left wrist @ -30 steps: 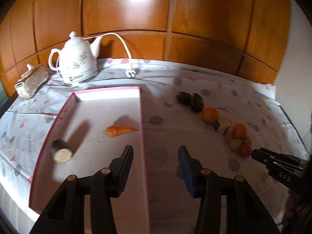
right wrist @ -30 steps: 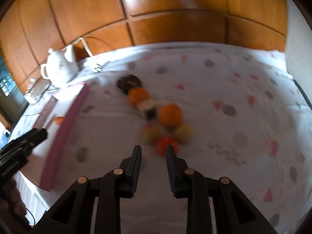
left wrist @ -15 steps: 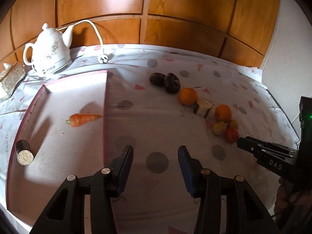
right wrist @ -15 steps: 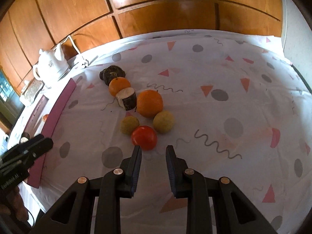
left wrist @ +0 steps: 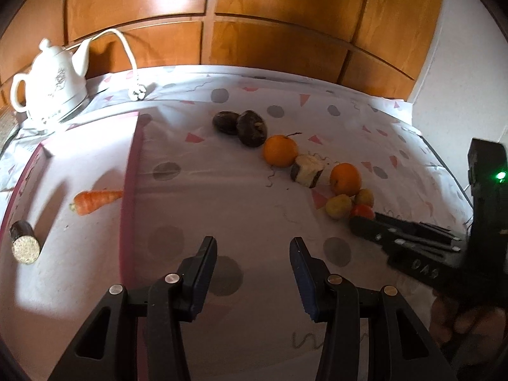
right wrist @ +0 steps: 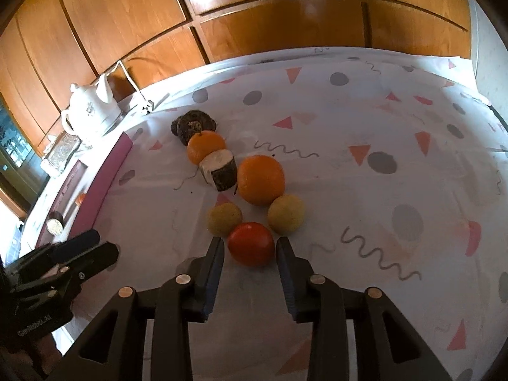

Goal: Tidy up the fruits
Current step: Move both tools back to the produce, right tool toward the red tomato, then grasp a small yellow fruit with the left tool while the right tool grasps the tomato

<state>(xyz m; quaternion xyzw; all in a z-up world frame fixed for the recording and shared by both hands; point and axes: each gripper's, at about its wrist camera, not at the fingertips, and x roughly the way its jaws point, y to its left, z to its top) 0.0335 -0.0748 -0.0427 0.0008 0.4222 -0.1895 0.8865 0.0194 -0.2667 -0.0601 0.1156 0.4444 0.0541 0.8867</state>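
Right wrist view: right gripper [right wrist: 250, 258] has its jaws spread wide on either side of the red fruit [right wrist: 251, 243], not yet touching it; the spacing looks set for a squeeze across the widest part.
Red fruit's neighbours: two small yellow fruits, one at 10 o'clock [right wrist: 224, 218] and one at 2 o'clock [right wrist: 286, 213], both just beside it, so the fingers come in from 6 o'clock, where the cloth is bare.
Rest of the row: a large orange [right wrist: 261, 180] at 12 o'clock, then a cut brown-skinned piece [right wrist: 219, 169], a smaller orange [right wrist: 204, 146] and dark fruits [right wrist: 192, 124], trailing toward 11 o'clock.
Left wrist view: left gripper [left wrist: 253, 264] holds nothing, jaws wide apart over the spotted tablecloth [left wrist: 203, 190], probably waiting clear of the row.
Pink tray [left wrist: 128, 171]: at 9 o'clock from that gripper; it holds a carrot [left wrist: 95, 200] and a short cut cylinder [left wrist: 23, 245], so it appears to be the sorting place.
Off-task: a white teapot [left wrist: 52, 89] at 10 o'clock by the wall.
Risk: closing may nudge the yellow fruits and set them rolling.
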